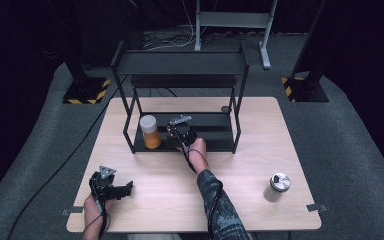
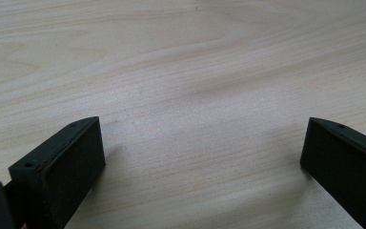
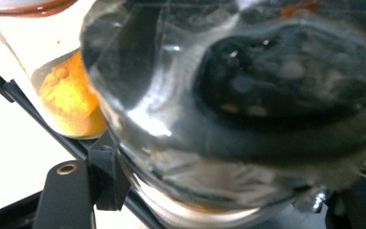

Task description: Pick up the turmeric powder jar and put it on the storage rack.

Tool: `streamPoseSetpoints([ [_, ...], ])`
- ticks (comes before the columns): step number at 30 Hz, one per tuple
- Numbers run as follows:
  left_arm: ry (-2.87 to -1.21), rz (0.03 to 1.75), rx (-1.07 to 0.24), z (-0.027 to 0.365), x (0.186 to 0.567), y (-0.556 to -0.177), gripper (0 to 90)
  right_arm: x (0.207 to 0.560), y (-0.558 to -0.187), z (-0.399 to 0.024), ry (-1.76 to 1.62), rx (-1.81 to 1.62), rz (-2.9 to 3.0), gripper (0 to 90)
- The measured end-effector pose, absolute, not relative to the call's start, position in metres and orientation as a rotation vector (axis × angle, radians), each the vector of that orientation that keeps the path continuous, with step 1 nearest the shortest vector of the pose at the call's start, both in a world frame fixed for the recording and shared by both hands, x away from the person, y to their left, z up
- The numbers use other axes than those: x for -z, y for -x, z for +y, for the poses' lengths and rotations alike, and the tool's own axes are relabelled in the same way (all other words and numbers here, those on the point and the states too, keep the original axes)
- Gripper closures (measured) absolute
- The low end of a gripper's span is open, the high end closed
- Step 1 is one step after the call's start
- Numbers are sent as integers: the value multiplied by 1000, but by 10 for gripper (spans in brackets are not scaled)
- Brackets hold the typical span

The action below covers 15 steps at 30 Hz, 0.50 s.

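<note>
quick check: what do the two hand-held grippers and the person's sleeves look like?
Both are black. The left hand-held gripper carries a grey three-cornered plate and a trailing black cable. The right hand-held gripper has the same plate. The right arm wears a grey-patterned dark sleeve.

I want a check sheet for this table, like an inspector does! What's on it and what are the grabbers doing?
Surface: pale wood table, bare near the left gripper.
Job's things: black rack at the back; orange jar on its bottom shelf; clear jar with dark contents beside it, in the right gripper; steel can standing front right.
Clutter: small dark disc by the rack's right leg.
Grippers: left gripper open, low over bare table; right gripper inside the rack, jaws around the clear jar.
Cables: one trails from each gripper; more on the floor behind the table.
Surroundings: grey carpet, dark stands with striped bases, a grey frame.
</note>
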<state>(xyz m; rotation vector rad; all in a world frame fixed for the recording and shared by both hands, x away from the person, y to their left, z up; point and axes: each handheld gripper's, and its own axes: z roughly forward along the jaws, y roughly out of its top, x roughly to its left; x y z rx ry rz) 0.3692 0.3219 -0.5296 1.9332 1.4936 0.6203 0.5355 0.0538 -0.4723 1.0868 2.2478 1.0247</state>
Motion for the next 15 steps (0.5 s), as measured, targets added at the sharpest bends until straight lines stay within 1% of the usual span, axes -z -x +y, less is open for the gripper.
streamPoseSetpoints([
  [15,-1933,1494,-620,322,530,-369,5,482,-539,58,-1127,-1039,2251,303],
])
